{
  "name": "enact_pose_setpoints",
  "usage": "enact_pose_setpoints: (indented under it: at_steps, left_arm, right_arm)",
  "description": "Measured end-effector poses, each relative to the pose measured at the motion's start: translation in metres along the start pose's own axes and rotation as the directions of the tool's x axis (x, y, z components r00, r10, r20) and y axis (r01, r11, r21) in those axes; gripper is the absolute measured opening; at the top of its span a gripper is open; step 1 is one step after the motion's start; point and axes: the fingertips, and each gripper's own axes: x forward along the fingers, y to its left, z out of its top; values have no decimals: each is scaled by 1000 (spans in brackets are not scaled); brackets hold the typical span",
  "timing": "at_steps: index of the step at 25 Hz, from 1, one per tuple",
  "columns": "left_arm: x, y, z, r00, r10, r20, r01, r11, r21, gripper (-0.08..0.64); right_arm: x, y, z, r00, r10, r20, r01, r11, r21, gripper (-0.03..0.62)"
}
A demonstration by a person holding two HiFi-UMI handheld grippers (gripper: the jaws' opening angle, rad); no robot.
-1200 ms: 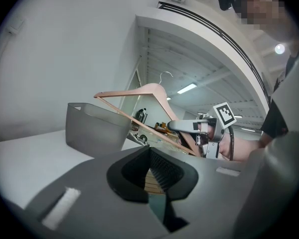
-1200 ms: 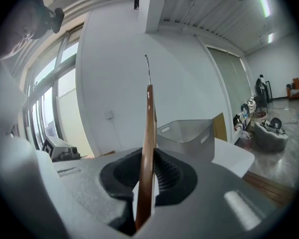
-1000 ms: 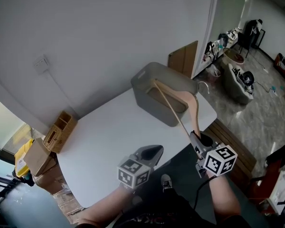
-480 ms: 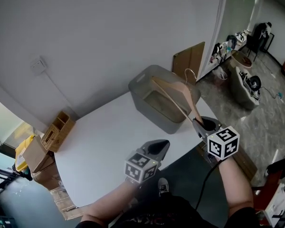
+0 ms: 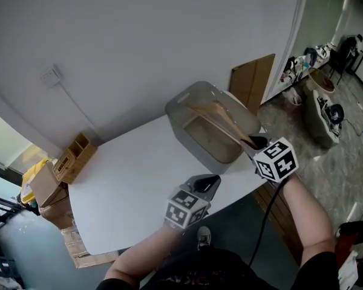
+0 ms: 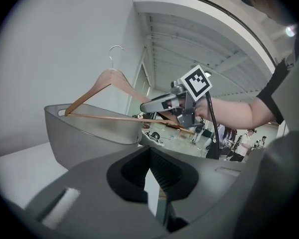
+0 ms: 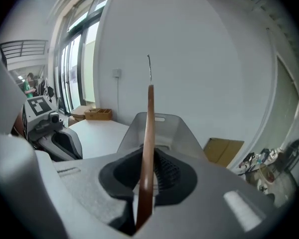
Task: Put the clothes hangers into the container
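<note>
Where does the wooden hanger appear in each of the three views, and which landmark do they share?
Head view: hanger right of centre, slanting over the grey container.
Left gripper view: hanger upper left, hook uppermost.
Right gripper view: hanger at centre, edge-on, a thin upright strip.
Shared landmark: the grey container, seen in all three.

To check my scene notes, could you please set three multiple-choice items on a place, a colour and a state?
1. Where does the far end of the hanger reach? A. a drawer B. the container C. a shelf
2. The container's colour? A. grey B. red C. yellow
3. The right gripper is? A. open, empty B. shut on the hanger C. out of view
Key: 1 B, its tip sits inside the container's rim; 2 A, grey walls; 3 B, jaws clamp the wood.
</note>
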Motion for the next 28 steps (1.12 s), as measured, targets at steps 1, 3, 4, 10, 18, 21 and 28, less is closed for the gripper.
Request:
enact_pose_setpoints:
  at_steps: [1, 3, 4, 10, 18, 21, 28]
  left_arm:
    - [3, 1, -1, 1000, 6, -2, -6, 1000, -4, 2]
    - [8, 3, -4, 1000, 15, -11, -15, 1000, -16, 2]
    - [10, 4, -5, 1000, 20, -15, -20, 1000, -19, 2]
    - [17, 10, -11, 998, 57, -26, -58, 998, -33, 2]
    - [19, 18, -26, 994, 92, -50, -96, 993, -63, 2]
    - [16, 24, -31, 992, 110, -61, -114, 991, -69, 2]
    - [11, 36, -37, 987, 142, -71, -148, 984, -94, 2]
  right_arm:
    - [7, -3, 0, 1000, 10, -19, -10, 1000, -22, 49]
    - [20, -7, -2, 998, 26, -57, -30, 998, -59, 49]
    - [26, -9, -3, 997, 34, -76, -41, 996, -80, 49]
    - [56, -23, -10, 980, 58, -191, -102, 968, -229, 49]
    - [90, -25, -15, 952, 77, -295, -187, 912, -364, 49]
    - [102, -24, -14, 945, 78, -316, -212, 883, -418, 49]
    - [126, -33, -19, 935, 55, -349, -240, 825, -512, 49]
